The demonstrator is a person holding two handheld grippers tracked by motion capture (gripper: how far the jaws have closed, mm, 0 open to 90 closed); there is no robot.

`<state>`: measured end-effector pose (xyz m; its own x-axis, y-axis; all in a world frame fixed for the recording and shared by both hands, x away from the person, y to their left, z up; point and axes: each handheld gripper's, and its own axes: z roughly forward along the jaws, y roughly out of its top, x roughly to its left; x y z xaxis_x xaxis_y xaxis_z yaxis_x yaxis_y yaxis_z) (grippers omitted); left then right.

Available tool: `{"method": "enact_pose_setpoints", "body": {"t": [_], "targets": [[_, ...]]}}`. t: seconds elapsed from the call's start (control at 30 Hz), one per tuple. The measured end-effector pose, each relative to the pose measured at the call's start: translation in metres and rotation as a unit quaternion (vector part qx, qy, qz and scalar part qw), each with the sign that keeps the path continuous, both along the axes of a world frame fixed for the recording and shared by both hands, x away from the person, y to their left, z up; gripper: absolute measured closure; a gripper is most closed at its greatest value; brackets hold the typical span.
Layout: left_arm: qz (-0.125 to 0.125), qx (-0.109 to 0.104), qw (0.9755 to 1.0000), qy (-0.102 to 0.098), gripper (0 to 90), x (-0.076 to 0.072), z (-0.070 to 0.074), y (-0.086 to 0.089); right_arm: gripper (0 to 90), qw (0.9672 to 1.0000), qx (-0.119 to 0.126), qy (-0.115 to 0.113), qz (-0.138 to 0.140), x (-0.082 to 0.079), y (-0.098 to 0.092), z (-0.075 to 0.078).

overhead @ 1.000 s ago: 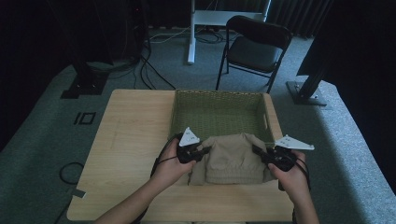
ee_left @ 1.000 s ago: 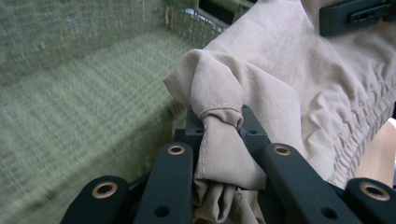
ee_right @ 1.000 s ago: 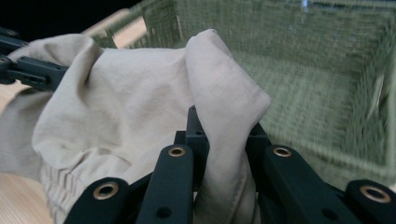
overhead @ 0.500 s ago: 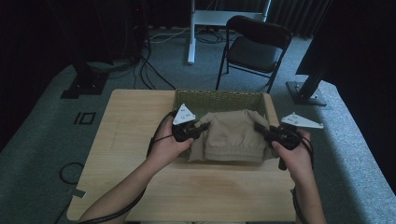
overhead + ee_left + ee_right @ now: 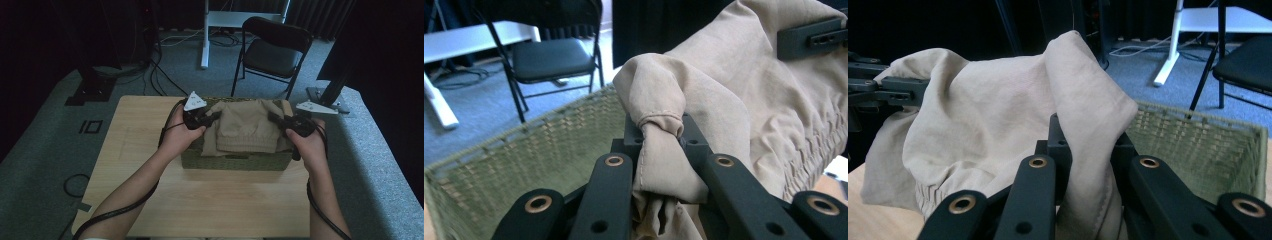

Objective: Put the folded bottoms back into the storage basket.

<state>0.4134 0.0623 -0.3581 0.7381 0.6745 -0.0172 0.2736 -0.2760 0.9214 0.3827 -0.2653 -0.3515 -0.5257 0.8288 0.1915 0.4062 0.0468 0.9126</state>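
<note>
A folded beige garment (image 5: 246, 128) hangs stretched between my two grippers above a woven green basket (image 5: 235, 162). My left gripper (image 5: 212, 118) is shut on the garment's left edge; in the left gripper view the bunched cloth (image 5: 659, 145) is pinched between the black jaws. My right gripper (image 5: 276, 120) is shut on the right edge, and a fold of the cloth (image 5: 1088, 150) is clamped between its jaws in the right gripper view. The garment's elastic hem droops over the basket's front wall. Across the cloth, the other gripper's jaw tip (image 5: 811, 37) holds the far edge.
The basket stands at the back of a light wooden table (image 5: 215, 200). Behind the table are a black folding chair (image 5: 272, 50) and a white desk leg (image 5: 205, 35) on grey carpet. Black stands sit at both sides, and cables lie on the floor at the left.
Both hands have lifted the garment off the table and carried it away from me, from the table's front area to above the basket.
</note>
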Motion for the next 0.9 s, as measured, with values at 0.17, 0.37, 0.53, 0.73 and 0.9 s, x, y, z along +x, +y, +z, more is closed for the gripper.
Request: {"method": "enact_pose_setpoints", "body": {"t": [0.17, 0.37, 0.53, 0.73, 0.9], "targets": [[0.009, -0.004, 0.9999, 0.002, 81.4, 0.022, -0.005, -0.002, 79.5, 0.9998, 0.012, 0.009, -0.009, 0.023, -0.001, -0.008], [0.030, 0.016, 0.9993, 0.014, 81.6, 0.042, -0.027, -0.005, 79.5, 0.9995, 0.014, 0.022, -0.015, 0.048, 0.003, -0.028], [0.043, 0.008, 0.9983, 0.038, 81.6, 0.052, -0.043, -0.004, 79.4, 0.9991, 0.007, 0.038, -0.018, 0.067, 0.005, -0.053], [0.053, 0.011, 0.9967, 0.060, 81.6, 0.064, -0.063, -0.010, 79.3, 0.9979, -0.007, 0.055, -0.034, 0.086, 0.006, -0.078], [0.060, 0.021, 0.9951, 0.076, 81.6, 0.071, -0.080, -0.012, 79.4, 0.9962, -0.027, 0.072, -0.041, 0.096, 0.009, -0.094]]}}
